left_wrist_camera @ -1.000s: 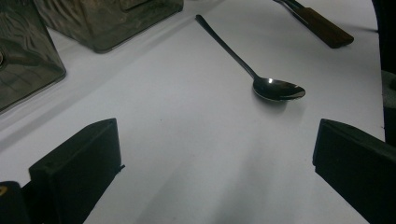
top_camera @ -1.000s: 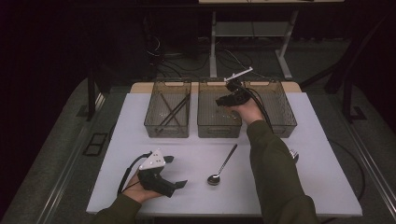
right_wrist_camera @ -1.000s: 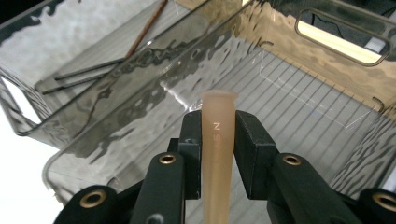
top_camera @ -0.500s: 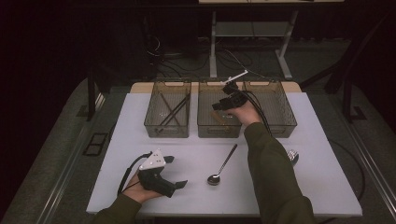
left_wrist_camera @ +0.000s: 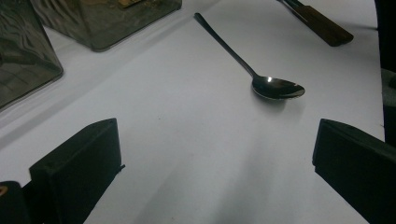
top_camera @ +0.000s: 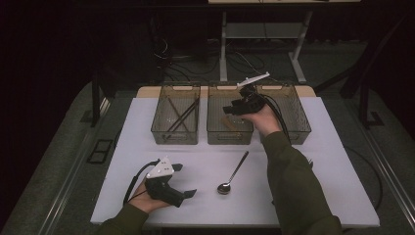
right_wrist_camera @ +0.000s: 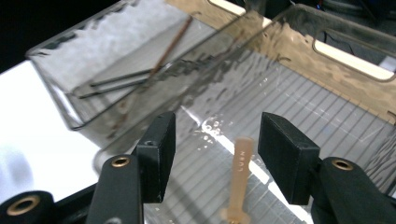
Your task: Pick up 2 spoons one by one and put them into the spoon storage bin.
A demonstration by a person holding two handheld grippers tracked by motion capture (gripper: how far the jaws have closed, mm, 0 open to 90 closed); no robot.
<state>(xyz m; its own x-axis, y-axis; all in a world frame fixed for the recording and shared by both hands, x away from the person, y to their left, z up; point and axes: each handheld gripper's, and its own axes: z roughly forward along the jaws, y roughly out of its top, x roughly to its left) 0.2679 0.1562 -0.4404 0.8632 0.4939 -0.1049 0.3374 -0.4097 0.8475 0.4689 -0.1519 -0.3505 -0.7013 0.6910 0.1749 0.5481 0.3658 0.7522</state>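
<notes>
your right gripper [top_camera: 234,108] sits at upper centre of the high view, over the middle bin [top_camera: 230,139]. its jaws have just been opening: a second ago they stood nearly shut, now they stand apart and clamp nothing. in the right gripper view a tan wooden utensil [right_wrist_camera: 239,179] lies on the ribbed bin floor, low in the frame, between the two jaws but free of both pads. judgement: the drop is done and this item is sorted into the middle bin.

your left gripper [top_camera: 185,181], lower left of the high view, has not shifted since the earlier frames; its jaws stand wide and released, resting near the table [top_camera: 342,196] with nothing between them.

the spoon [top_camera: 233,173] is unmoved, lower centre of the high view, bowl toward you, apart from both grippers. it reads as the next item to sort. a dark brown handle [left_wrist_camera: 322,25] lies at upper right of the left gripper view, beyond the spoon.

the left bin [top_camera: 174,134] holds thin dark sticks [top_camera: 178,113].

writing: short embossed letters run along the wooden handle in the right gripper view; too small to read with certainty. no other labels seen.
</notes>
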